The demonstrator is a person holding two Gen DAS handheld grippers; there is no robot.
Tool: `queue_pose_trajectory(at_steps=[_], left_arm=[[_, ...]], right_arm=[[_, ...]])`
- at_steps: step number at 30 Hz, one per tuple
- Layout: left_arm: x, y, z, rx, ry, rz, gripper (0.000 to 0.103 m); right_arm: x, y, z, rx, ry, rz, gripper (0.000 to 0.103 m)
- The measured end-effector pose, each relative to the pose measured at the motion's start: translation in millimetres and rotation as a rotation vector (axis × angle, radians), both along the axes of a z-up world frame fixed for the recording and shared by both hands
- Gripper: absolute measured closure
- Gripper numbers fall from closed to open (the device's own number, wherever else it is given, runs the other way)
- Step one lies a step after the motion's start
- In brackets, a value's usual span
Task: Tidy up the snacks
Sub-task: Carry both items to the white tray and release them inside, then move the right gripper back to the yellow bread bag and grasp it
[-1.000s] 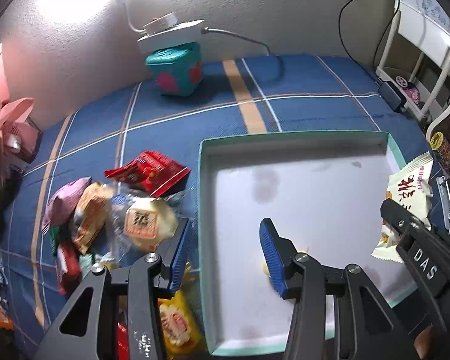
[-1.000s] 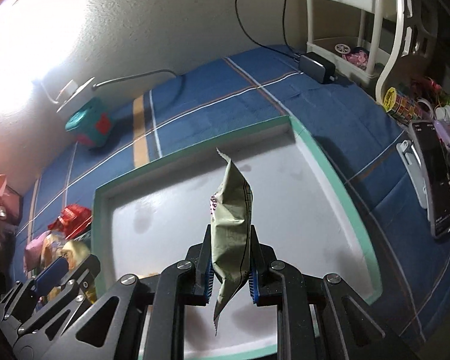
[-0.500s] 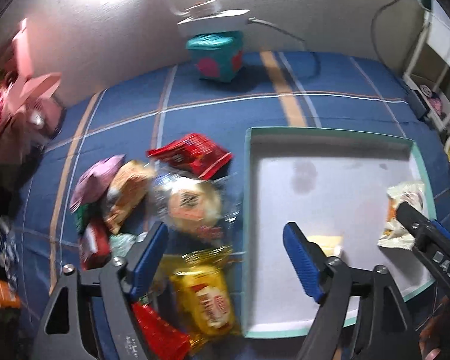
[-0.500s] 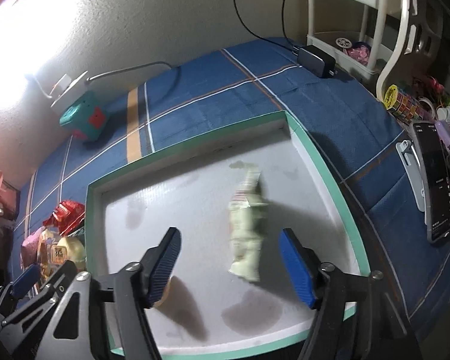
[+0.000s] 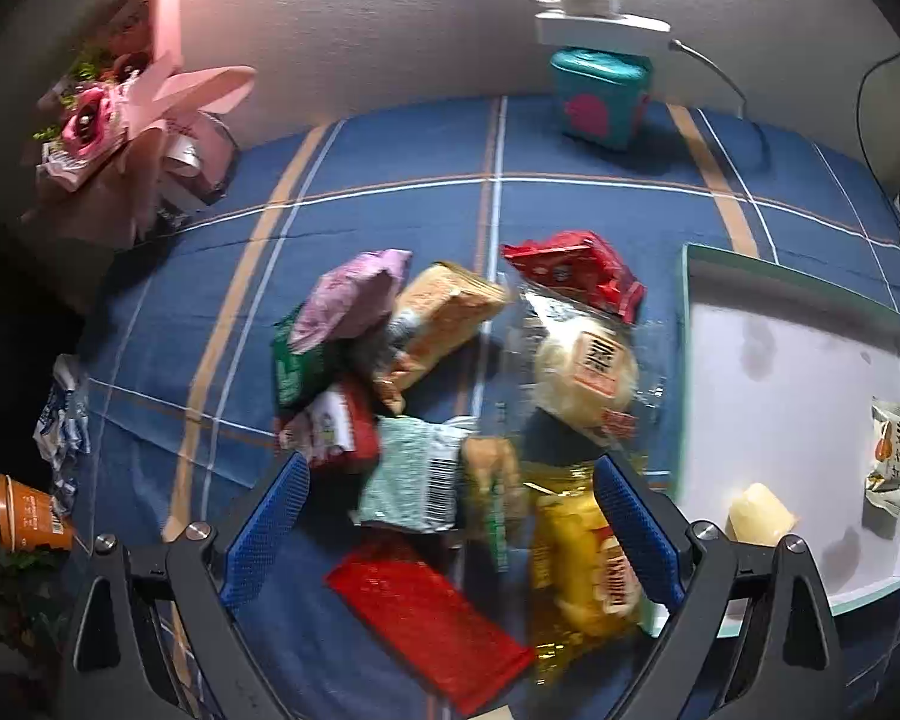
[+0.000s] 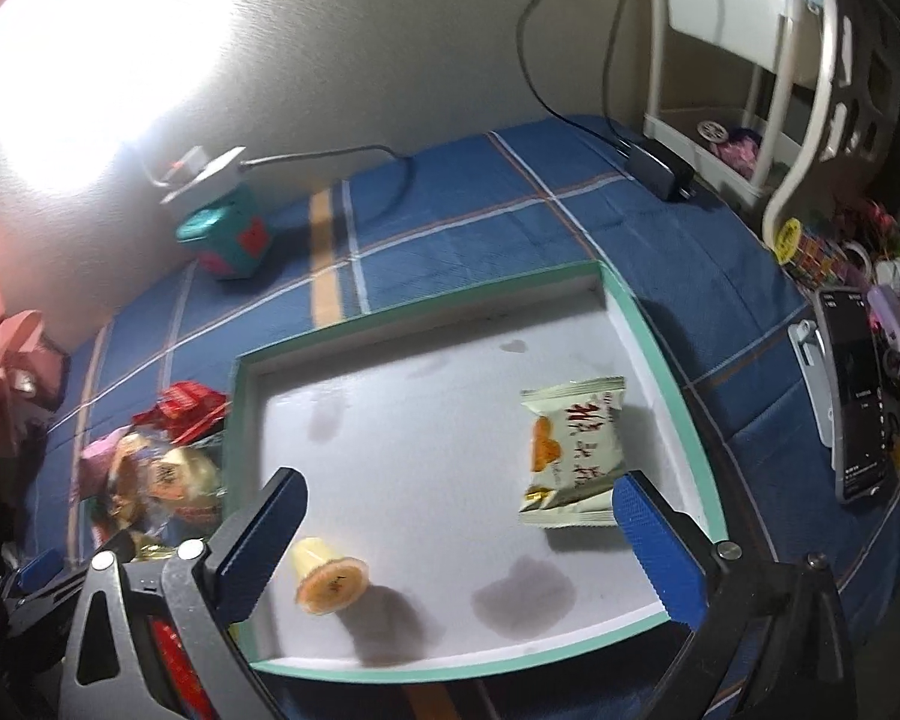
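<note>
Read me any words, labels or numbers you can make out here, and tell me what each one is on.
No text reads cleanly.
Cream packet in the tray: large red Chinese characters, too blurred to quote.
Round cake wrapper: orange label with a character, blurred.
Pale green packet: barcode, digits too small.
Yellow packet: red label, blurred.
Orange cup: print too small.
Phone: screen text too small.
</note>
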State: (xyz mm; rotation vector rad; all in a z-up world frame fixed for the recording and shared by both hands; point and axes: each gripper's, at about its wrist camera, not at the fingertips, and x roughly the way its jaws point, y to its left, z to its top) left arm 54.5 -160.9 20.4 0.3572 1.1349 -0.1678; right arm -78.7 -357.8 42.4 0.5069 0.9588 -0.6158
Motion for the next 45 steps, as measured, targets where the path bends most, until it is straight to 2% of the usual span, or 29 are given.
queue_pose_trajectory(at_steps=[6, 16, 21, 26, 30, 35, 37, 42, 45], left_arm=[[4, 22, 10, -0.008, -0.028, 0.013, 0.007], [24, 87, 13, 0.082, -0.075, 0.172, 0.007], [27, 113, 15, 0.05, -0.068, 0.223, 0.007], [25, 130, 16, 0.018, -0.059, 0.252, 0.007], [24, 138, 7, -0.018, -0.014, 0.276, 0.007], [27, 139, -22, -0.062, 0.101, 0.321, 0.007], [29, 136, -35, -0.073, 0.146, 0.33, 0.007], [28, 130, -58, -0.103, 0.23, 0.347, 0.007], [28, 128, -68, -0.11, 0.264, 0.365, 0.007]], right_arm=[[4, 26, 6, 0.066, -0.042, 0.075, 0.0], [31, 84, 3, 0.11, -0.036, 0.248, 0.0], [42, 108, 5, 0.096, -0.029, 0.3, 0.0], [53, 125, 1, 0.125, -0.023, 0.327, 0.0], [61, 140, -7, 0.125, 0.005, 0.359, 0.0], [70, 153, -26, 0.137, 0.059, 0.396, 0.002], [73, 156, -34, 0.131, 0.086, 0.411, 0.009], [79, 162, -51, 0.151, 0.113, 0.436, 0.011], [82, 168, -59, 0.155, 0.128, 0.459, 0.021]])
